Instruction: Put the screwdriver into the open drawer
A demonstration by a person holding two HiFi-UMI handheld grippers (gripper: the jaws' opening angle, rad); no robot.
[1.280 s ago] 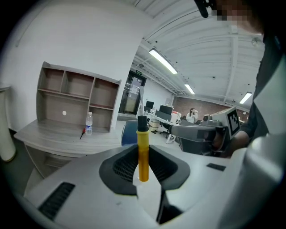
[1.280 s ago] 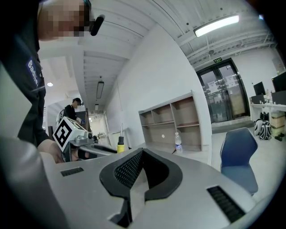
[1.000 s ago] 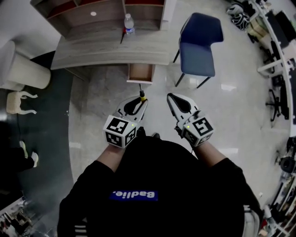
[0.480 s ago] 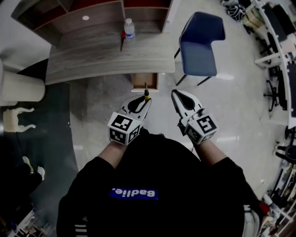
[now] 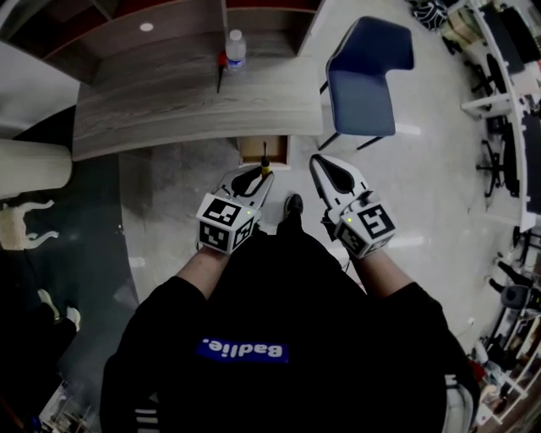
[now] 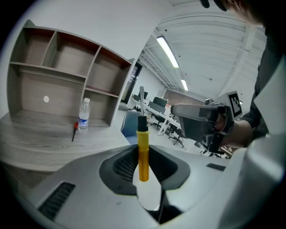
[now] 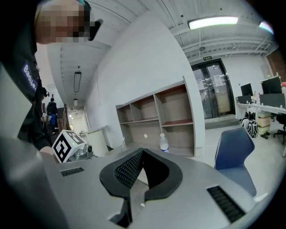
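Screwdriver [image 6: 143, 150] with a yellow handle and a black collar, clamped upright between the jaws of the left gripper [image 5: 259, 176] — the pads press on the lower part of the handle, so the jaws stand partly apart around it, and the metal shaft rises past the jaw tips. In the head view the shaft's tip overlaps the near edge of an open drawer [image 5: 250, 150], which juts out from under a grey wood-grain table [image 5: 169, 106] straight ahead of the left jaws; the screwdriver is in the grip, not lying in the drawer. The right gripper [image 5: 319, 164] is just beside the left one, its jaws closed together at the tips with nothing between them. Further ahead of both pairs of jaws, a clear water bottle [image 5: 235, 46] stands on the table, with a small red-handled tool [image 5: 221, 74] lying just to its left and an open shelf unit [image 5: 161, 25] behind them. A blue chair [image 5: 365, 76] stands ahead and to the right of the right jaws, beside the table's end. A person [image 5: 279, 338] in a black top — seen from above — holds one gripper in each hand
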